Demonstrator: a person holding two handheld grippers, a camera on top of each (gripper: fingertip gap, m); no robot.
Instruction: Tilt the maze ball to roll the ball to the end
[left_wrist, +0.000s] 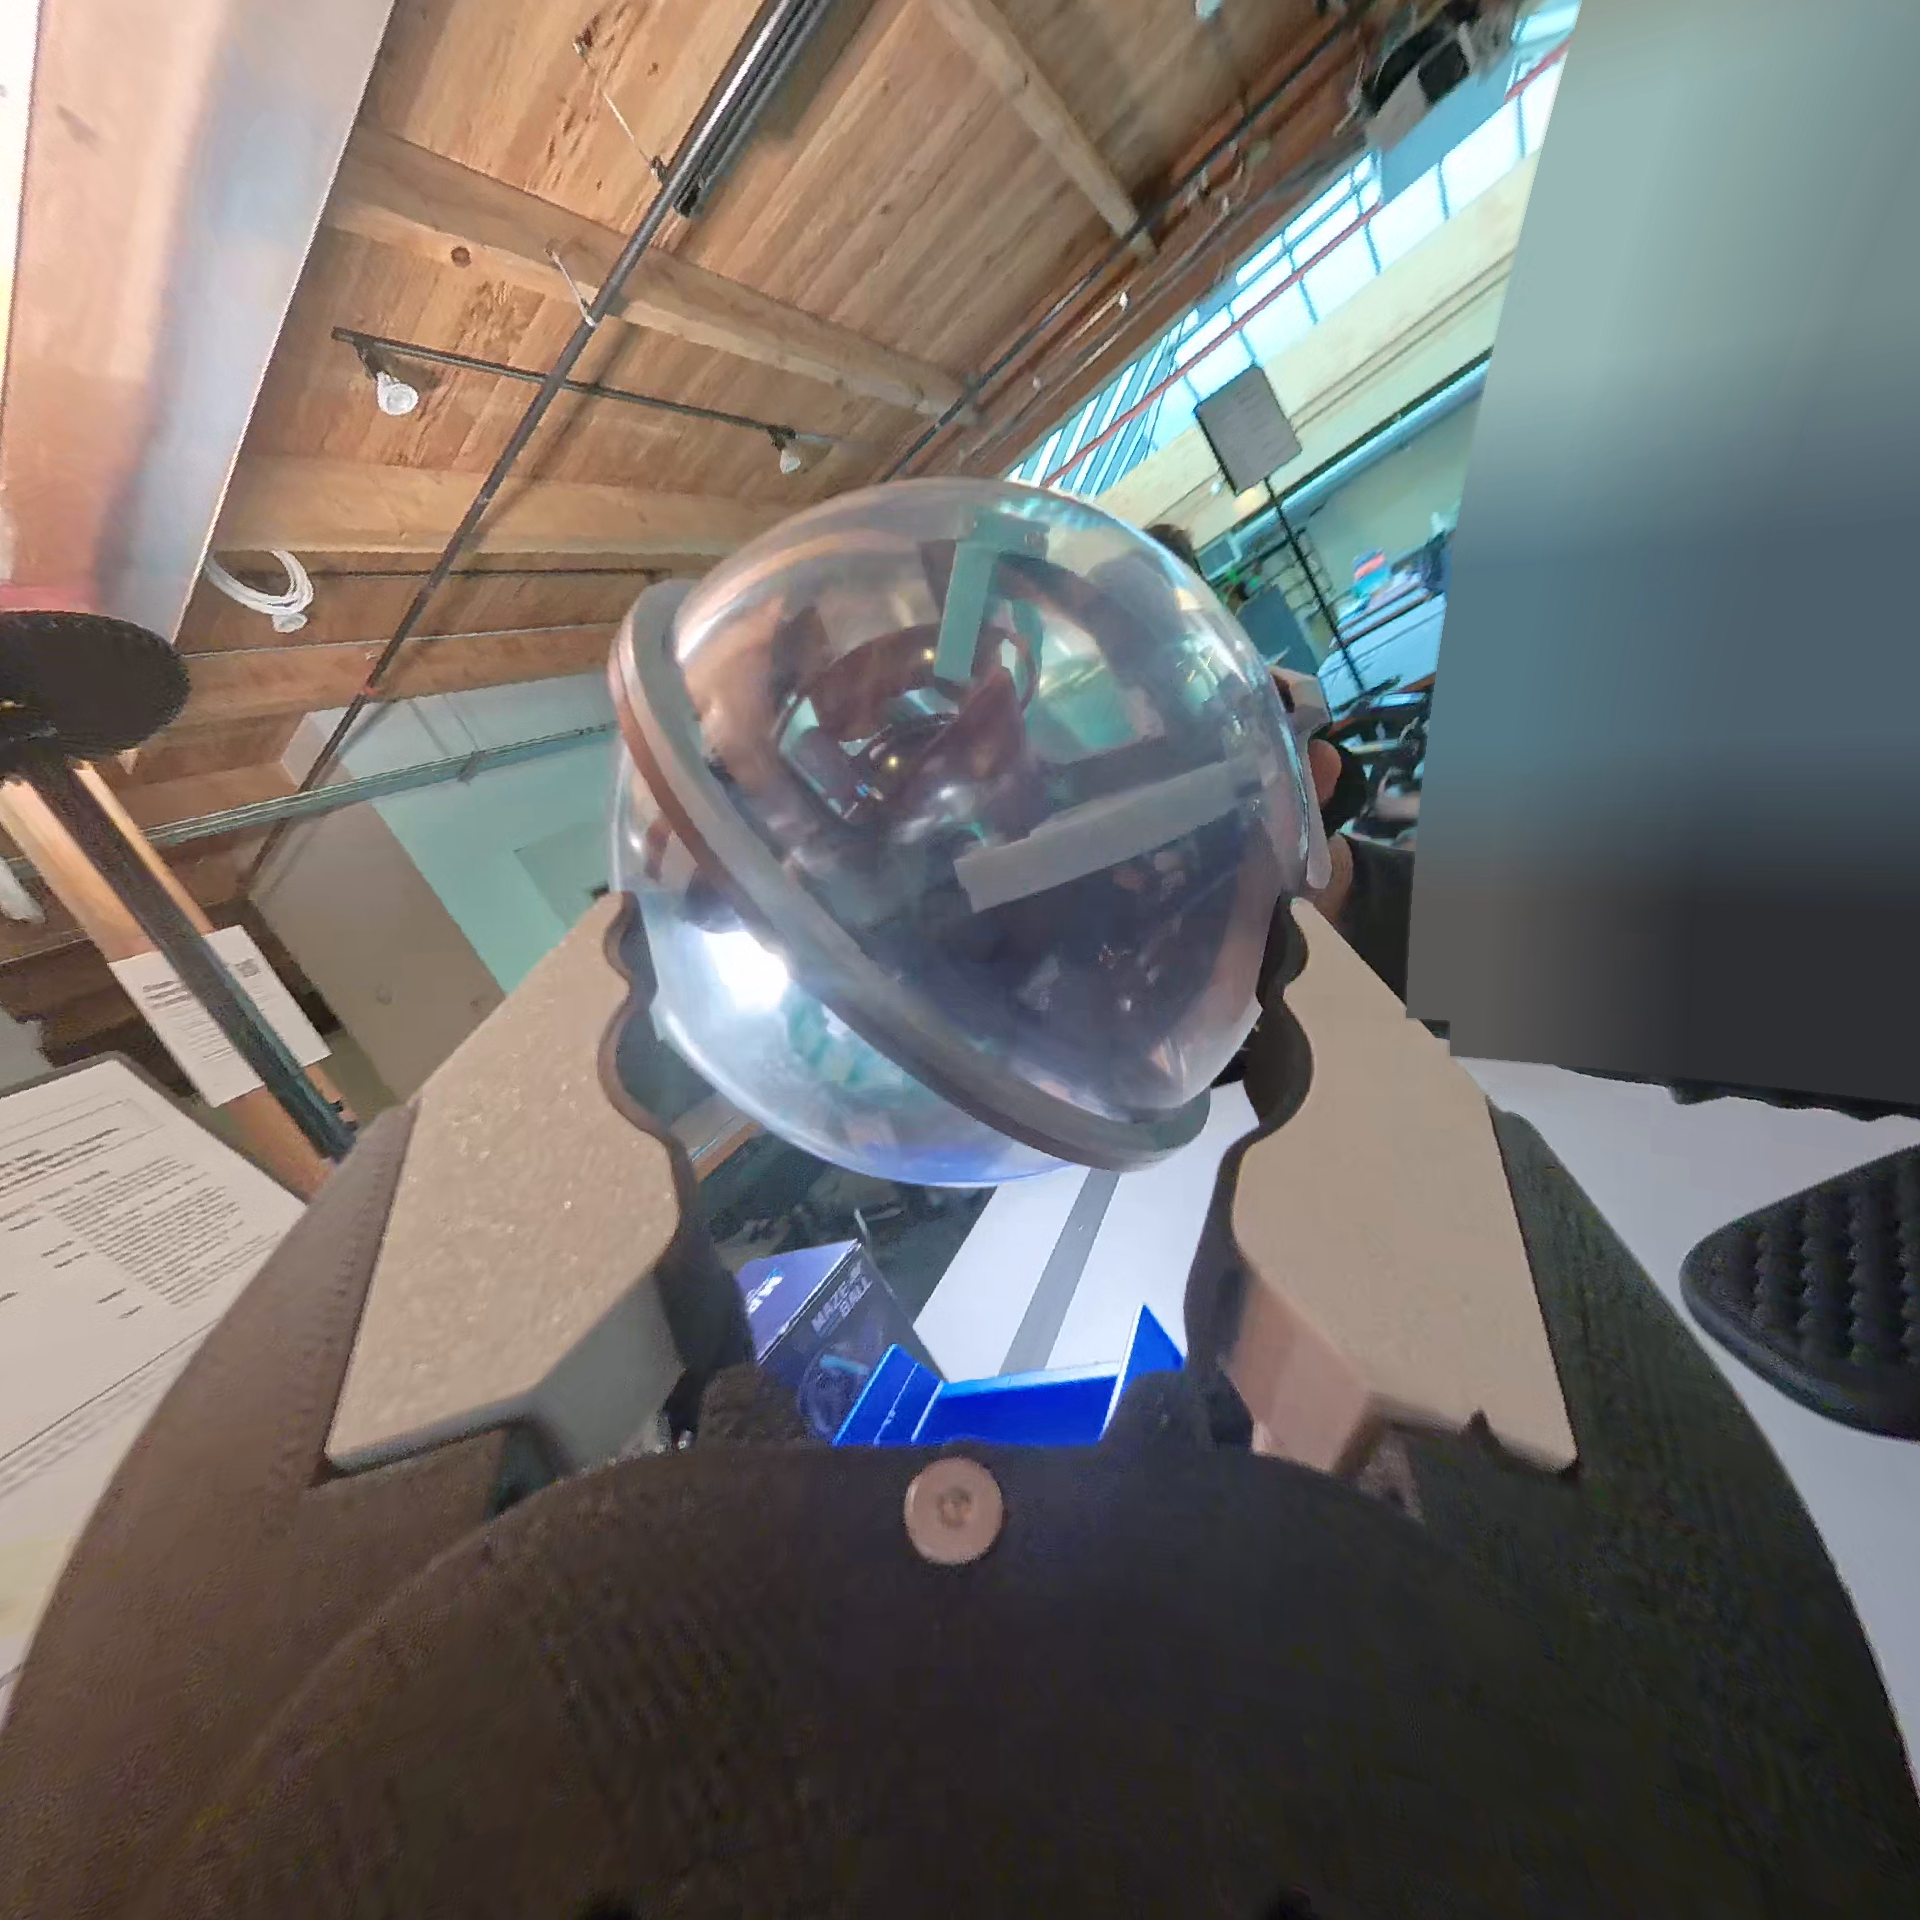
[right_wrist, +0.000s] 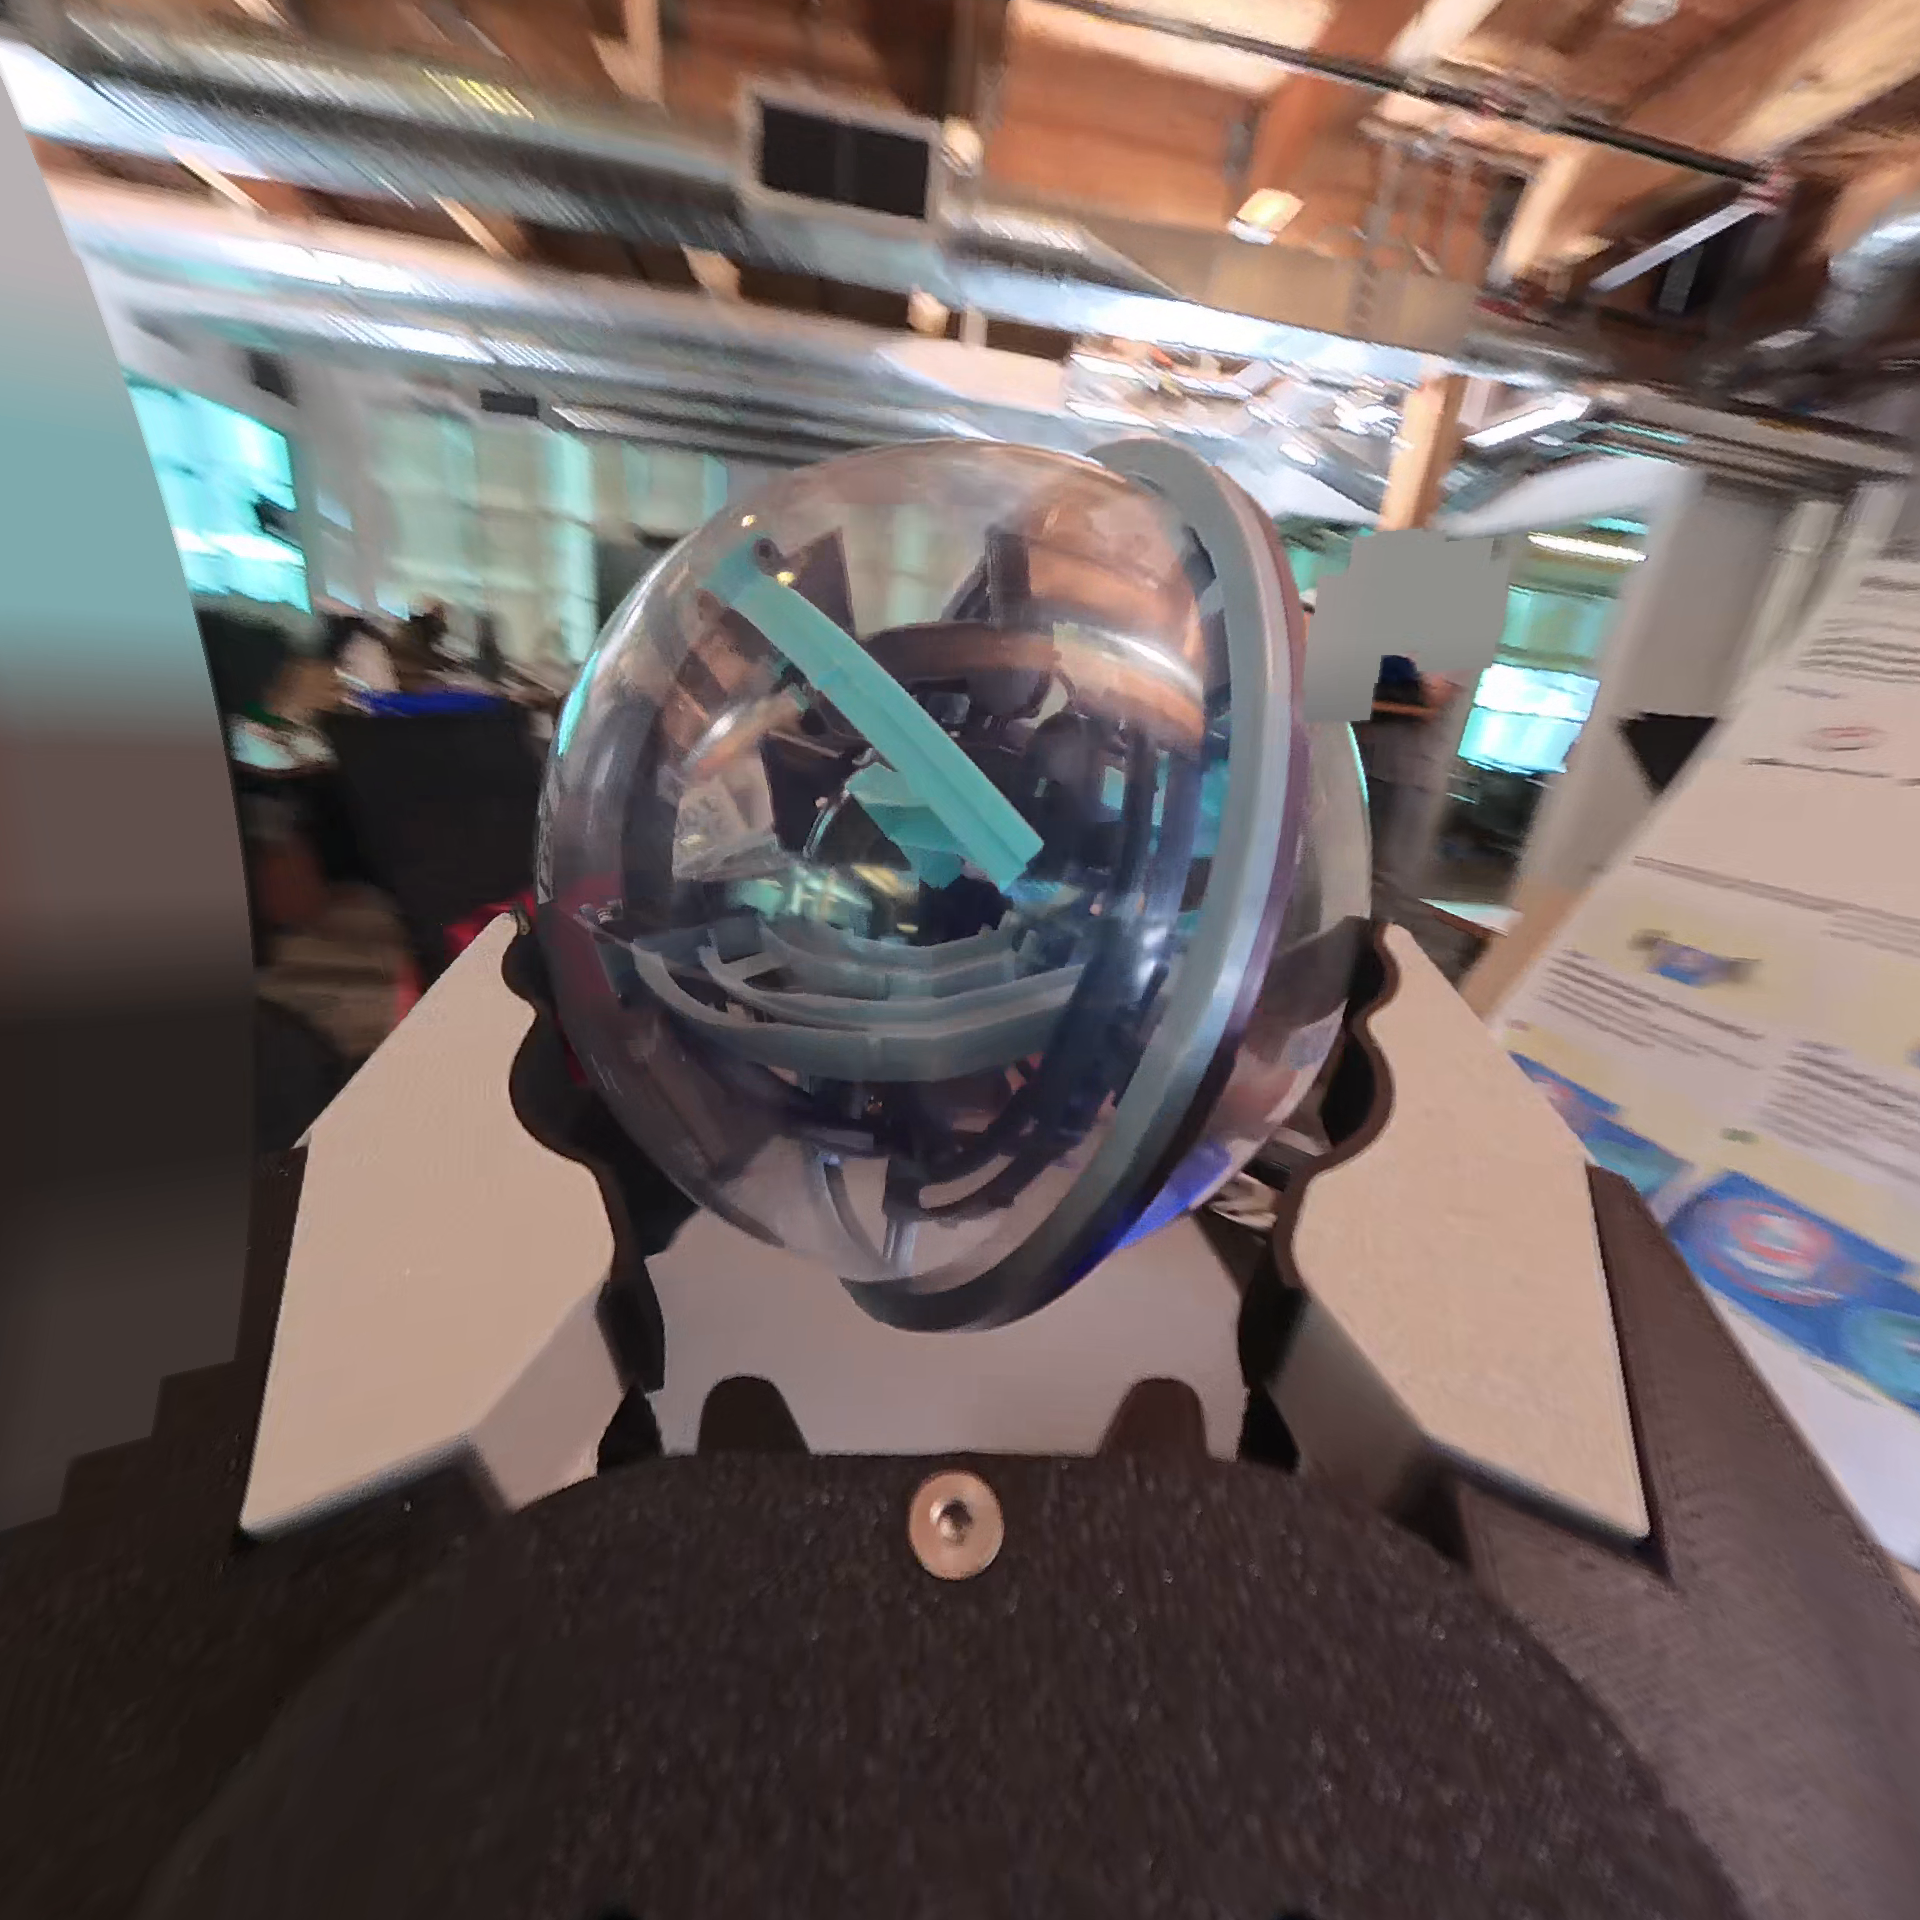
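Between the fingers of the left gripper (left_wrist: 951, 1039) and the right gripper (right_wrist: 945, 1049), each closed against its sides, the maze ball (left_wrist: 956, 831) hung tilted in mid-air. Its inner ball could not be seen, so progress was unclear. Below lay a blue box (left_wrist: 997, 1392) on a white table (left_wrist: 1621, 1164); nothing blocked tilting.

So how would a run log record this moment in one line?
maze ball: held aloft, tilted | left hand-held gripper: gripping it | right hand-held gripper: gripping it | inner ball: unseen
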